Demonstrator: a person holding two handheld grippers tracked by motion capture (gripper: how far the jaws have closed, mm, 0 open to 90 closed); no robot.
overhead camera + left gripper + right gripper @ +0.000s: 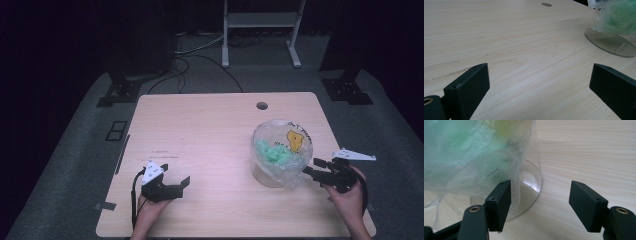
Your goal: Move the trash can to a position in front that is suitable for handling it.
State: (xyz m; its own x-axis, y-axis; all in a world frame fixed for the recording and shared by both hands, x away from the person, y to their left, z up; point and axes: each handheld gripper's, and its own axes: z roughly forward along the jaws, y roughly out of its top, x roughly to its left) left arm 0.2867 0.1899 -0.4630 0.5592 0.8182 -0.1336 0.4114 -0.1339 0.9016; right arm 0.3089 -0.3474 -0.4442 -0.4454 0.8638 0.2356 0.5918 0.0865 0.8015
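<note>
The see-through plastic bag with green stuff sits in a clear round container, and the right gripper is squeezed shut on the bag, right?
Not quite. The right gripper is open: the right gripper view shows its jaws spread wide beside the clear plastic bag, gripping nothing. The rest is right: the bag with green stuff sits in the clear round container.

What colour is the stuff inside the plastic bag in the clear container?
Green stuff, seen best in the high view.
</note>
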